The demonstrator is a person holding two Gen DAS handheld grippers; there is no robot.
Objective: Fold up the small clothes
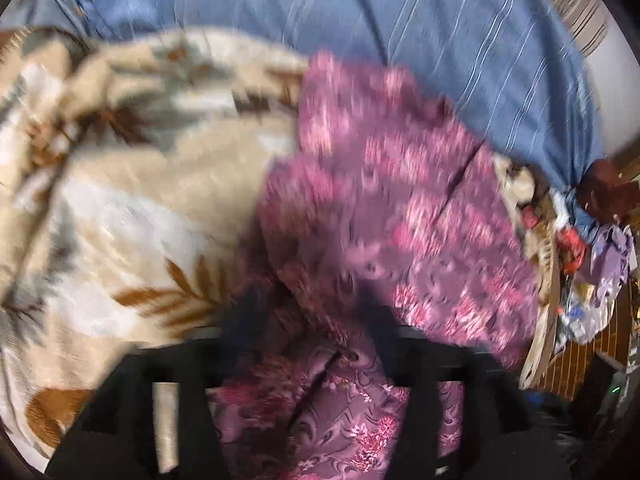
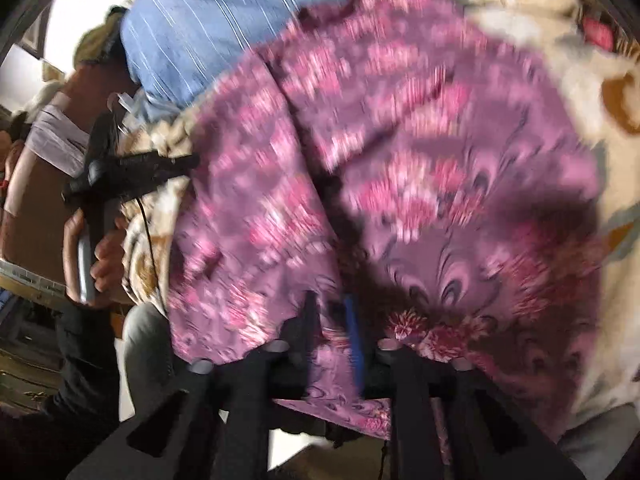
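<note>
A purple garment with pink flower print [image 1: 392,200] lies spread over a cream blanket on the bed, blurred by motion. My left gripper [image 1: 308,312] is shut on a bunched edge of the garment, with cloth passing between its black fingers [image 1: 248,320]. In the right wrist view the same garment [image 2: 400,160] fills the middle. My right gripper [image 2: 332,320] is shut on its near edge, the cloth pinched between a black finger and a blue pad. The left gripper [image 2: 188,162] also shows at the left, held by a hand.
A cream fleece blanket with brown leaves [image 1: 120,180] covers the bed's left side. A blue striped sheet [image 1: 360,12] lies beyond. A heap of small clothes and clutter [image 1: 580,248] sits at the bed's right edge. The person's legs [image 2: 144,344] stand beside the bed.
</note>
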